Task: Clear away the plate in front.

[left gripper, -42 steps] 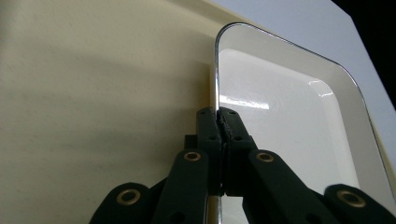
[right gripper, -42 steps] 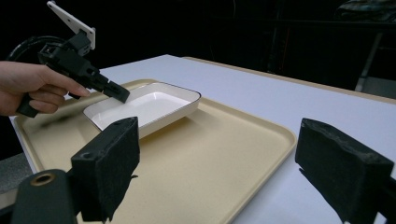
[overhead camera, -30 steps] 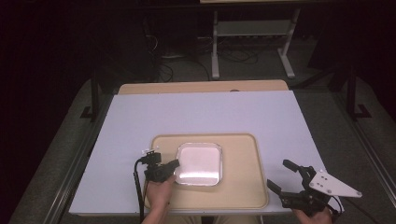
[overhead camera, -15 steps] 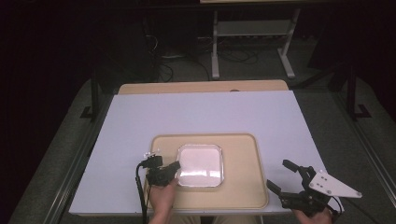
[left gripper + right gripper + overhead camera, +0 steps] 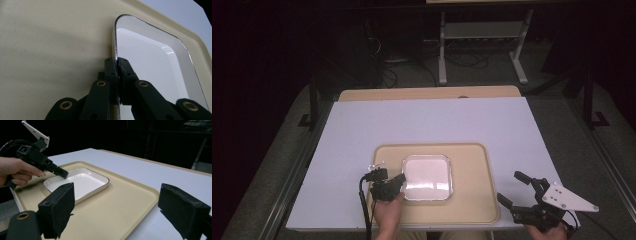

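The left gripper (image 5: 116, 62), pinching the rim of the white enamel dish (image 5: 427, 177), has drawn it nearer the beige tray's (image 5: 472, 212) front edge, suggesting repositioning underway; the right gripper (image 5: 519, 190) waits spread beside that tray.

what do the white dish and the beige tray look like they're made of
White dish: probably enamelled metal, possibly glazed ceramic. It is glossy with bright reflections, and a thin dark line runs around its rim, where the left tool is clamped.
Beige tray: likely moulded plastic. It has a matte, faintly speckled surface, a raised lip and rounded corners.
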The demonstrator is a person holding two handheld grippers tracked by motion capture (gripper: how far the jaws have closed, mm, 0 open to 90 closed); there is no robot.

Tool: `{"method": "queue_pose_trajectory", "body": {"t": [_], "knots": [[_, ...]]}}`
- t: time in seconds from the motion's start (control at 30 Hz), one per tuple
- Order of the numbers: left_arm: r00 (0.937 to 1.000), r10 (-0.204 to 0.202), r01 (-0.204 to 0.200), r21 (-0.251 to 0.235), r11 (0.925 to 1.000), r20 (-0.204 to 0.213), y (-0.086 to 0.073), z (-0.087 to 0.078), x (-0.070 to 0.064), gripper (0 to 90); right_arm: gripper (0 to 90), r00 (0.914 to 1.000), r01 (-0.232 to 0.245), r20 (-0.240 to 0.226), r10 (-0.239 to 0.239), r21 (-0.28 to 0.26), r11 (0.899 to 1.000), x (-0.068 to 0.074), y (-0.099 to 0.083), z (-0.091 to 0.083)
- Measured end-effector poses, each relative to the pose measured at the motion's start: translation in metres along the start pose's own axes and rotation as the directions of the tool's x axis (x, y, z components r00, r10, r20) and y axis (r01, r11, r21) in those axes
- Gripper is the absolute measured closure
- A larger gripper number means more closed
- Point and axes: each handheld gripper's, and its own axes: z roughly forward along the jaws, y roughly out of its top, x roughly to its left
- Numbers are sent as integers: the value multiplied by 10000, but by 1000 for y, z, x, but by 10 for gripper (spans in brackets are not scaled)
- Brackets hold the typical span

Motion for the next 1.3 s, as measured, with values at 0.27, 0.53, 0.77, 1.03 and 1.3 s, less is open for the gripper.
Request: {"method": "queue_pose_trajectory", "body": {"t": [0.27,0.53,0.77,1.03,1.3], "knots": [[9993,341,-342,15,9994,166,2,-2,2,788,131,10000,10,-20,-10,13,10000,0,0,0],[9946,910,-906,-99,9958,502,6,-9,7,715,131,10000,40,5,-40,18,10000,1,0,0],[9837,1671,-1662,-185,9859,661,9,-19,11,691,131,10000,73,50,-73,87,9999,1,0,1],[9631,2620,-2602,-358,9649,614,13,-30,13,659,131,9998,70,203,-74,158,9998,0,0,1],[9465,3059,-3002,-670,9515,1028,15,-39,17,627,131,9996,83,270,-89,229,9997,1,0,2]]}}
